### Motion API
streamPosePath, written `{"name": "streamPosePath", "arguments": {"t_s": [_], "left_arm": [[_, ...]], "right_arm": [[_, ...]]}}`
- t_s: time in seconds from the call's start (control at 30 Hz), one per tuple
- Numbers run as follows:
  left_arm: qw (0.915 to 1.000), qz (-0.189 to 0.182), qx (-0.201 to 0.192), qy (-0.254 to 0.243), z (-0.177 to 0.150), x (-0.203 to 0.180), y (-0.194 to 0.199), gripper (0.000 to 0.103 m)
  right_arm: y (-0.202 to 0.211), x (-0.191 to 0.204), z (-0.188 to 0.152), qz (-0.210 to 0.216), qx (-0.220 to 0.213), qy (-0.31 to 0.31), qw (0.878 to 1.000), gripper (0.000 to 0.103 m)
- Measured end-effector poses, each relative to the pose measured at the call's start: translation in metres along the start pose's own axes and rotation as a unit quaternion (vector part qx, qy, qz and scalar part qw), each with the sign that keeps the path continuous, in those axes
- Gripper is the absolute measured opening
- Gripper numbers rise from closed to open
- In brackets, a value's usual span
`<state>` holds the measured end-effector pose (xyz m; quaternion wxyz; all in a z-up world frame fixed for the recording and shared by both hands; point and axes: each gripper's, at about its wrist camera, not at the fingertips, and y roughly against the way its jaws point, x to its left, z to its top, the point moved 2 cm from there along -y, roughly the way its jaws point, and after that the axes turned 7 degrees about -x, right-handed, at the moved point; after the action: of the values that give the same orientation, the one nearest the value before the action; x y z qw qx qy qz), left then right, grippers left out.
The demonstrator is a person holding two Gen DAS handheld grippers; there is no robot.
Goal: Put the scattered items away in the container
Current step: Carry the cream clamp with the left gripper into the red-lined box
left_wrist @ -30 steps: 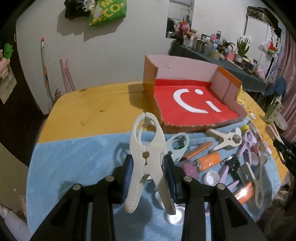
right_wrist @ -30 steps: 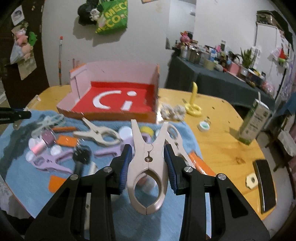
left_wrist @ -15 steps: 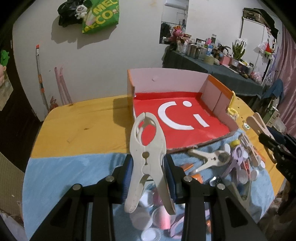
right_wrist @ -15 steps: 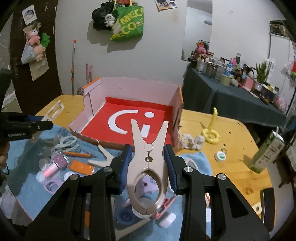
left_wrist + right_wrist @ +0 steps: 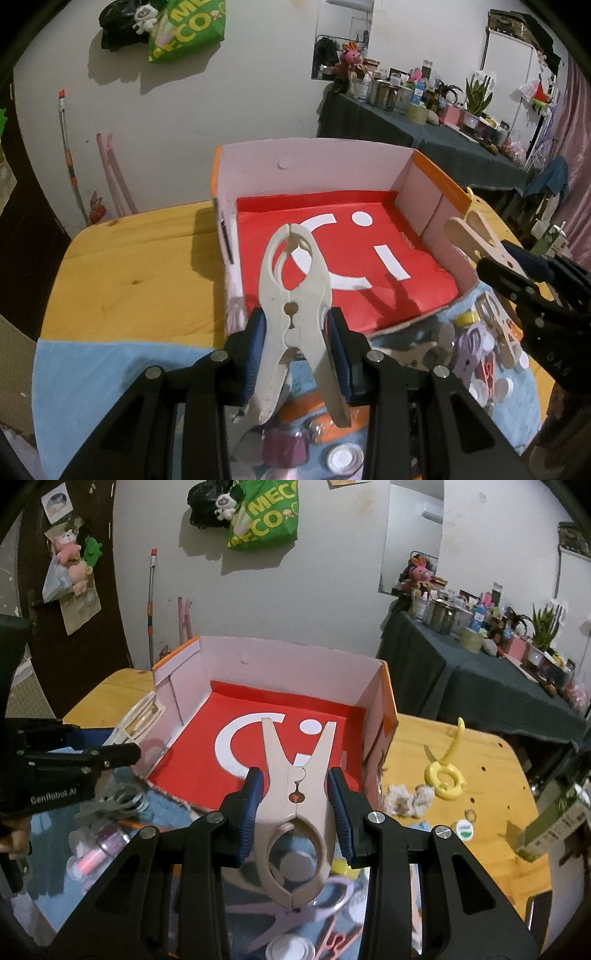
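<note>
My left gripper is shut on a white plastic clamp, held above the near edge of the open box with a red floor and white smile mark. My right gripper is shut on a beige plastic clamp, held just before the same box. In the left wrist view the right gripper with the beige clamp is at the box's right wall. In the right wrist view the left gripper is at the box's left wall.
Several clamps, caps and small items lie on the blue cloth in front of the box. A yellow ring toy, a white wad and a carton sit on the wooden table to the right.
Both grippers have risen from the cloth and moved forward to the box, each still holding its clamp. The box now looms larger in both views.
</note>
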<state>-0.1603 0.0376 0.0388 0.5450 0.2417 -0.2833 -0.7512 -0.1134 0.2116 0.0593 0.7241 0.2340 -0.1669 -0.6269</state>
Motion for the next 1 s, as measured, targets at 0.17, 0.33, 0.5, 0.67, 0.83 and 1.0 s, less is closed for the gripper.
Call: {"name": "streamPosePath", "arguments": {"t_s": [0.17, 0.33, 0.5, 0.67, 0.83, 1.0], "left_arm": [[1.0, 0.0, 0.008, 0.004, 0.011, -0.006, -0.018, 0.037], [0.9998, 0.005, 0.021, 0.003, 0.022, -0.011, -0.04, 0.037], [0.9992, 0.011, 0.038, 0.003, 0.027, -0.015, -0.064, 0.037], [0.9984, 0.013, 0.055, 0.005, 0.027, -0.015, -0.086, 0.037], [0.9975, 0.019, 0.068, 0.004, 0.025, -0.014, -0.101, 0.037], [0.9967, 0.023, 0.078, 0.001, 0.022, -0.013, -0.11, 0.037]], "right_arm": [[-0.02, -0.001, 0.013, 0.001, 0.013, 0.005, 1.0, 0.034], [-0.046, -0.004, 0.021, 0.002, 0.034, 0.006, 0.999, 0.034], [-0.077, -0.009, 0.022, 0.0, 0.06, 0.0, 0.998, 0.034], [-0.101, -0.013, 0.014, 0.007, 0.087, -0.006, 0.996, 0.034], [-0.118, -0.013, 0.007, 0.012, 0.107, -0.003, 0.994, 0.034], [-0.128, -0.015, 0.001, 0.016, 0.119, -0.007, 0.993, 0.034]]}}
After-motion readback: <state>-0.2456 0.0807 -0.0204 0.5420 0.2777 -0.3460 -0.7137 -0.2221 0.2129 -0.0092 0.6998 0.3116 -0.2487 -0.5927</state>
